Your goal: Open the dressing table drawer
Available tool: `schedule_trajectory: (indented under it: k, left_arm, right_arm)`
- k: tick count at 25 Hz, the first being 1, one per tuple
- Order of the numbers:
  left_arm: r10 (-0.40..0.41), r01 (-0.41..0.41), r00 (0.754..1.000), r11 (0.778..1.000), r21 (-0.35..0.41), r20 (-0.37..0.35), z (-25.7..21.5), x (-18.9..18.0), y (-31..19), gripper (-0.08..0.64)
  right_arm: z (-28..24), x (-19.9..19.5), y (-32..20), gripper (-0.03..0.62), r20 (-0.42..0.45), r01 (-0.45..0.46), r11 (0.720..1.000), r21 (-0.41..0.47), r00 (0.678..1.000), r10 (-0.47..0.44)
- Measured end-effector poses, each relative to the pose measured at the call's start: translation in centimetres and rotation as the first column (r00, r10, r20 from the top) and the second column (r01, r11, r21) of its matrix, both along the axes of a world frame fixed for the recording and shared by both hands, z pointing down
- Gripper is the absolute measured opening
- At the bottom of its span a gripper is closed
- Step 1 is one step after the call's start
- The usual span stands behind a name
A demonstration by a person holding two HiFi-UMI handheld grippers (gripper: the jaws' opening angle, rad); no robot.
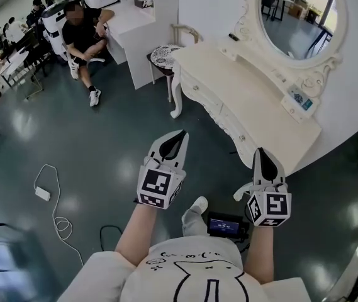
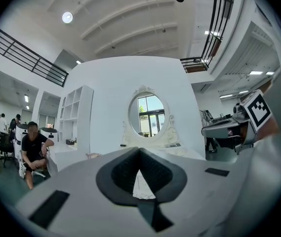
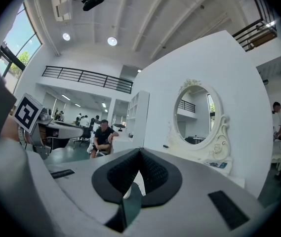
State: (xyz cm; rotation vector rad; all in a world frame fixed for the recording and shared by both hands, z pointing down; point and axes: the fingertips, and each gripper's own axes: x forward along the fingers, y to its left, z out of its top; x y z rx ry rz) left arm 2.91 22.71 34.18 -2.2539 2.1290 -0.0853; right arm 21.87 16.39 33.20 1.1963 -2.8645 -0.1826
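Head camera: I look steeply down on the floor (image 1: pixel 72 143) and the dressing table (image 1: pixel 248 99), near but not close up. Both gripper views face level toward it from lower down. All three share the oval mirror (image 1: pixel 295 17) and the seated person (image 1: pixel 84 39).

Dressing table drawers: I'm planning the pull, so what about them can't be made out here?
Head view: drawer knobs too small to judge; the right gripper covers part of the dressing table front.
Left gripper view: the left gripper hides the drawers below the mirror.
Right gripper view: likewise hidden.
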Motion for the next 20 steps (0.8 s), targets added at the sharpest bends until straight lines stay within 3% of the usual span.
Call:
schedule_trajectory:
  k: [8, 20]
  left_arm:
    - [0.013, -0.013, 1.000, 1.000, -0.027, 0.020, 0.3, -1.5, -9.1, 0.000]
    - [0.008, -0.008, 1.000, 0.999, -0.033, -0.009, -0.1, -4.1, -20.7, -0.002]
  right_arm:
    - [0.7, -2.3, -9.0, 0.015, 0.007, 0.016, 0.999, -0.032, 1.000, -0.015]
    - [0.9, -4.4, -20.4, 0.017, -0.001, 0.031, 0.998, -0.046, 1.000, -0.031]
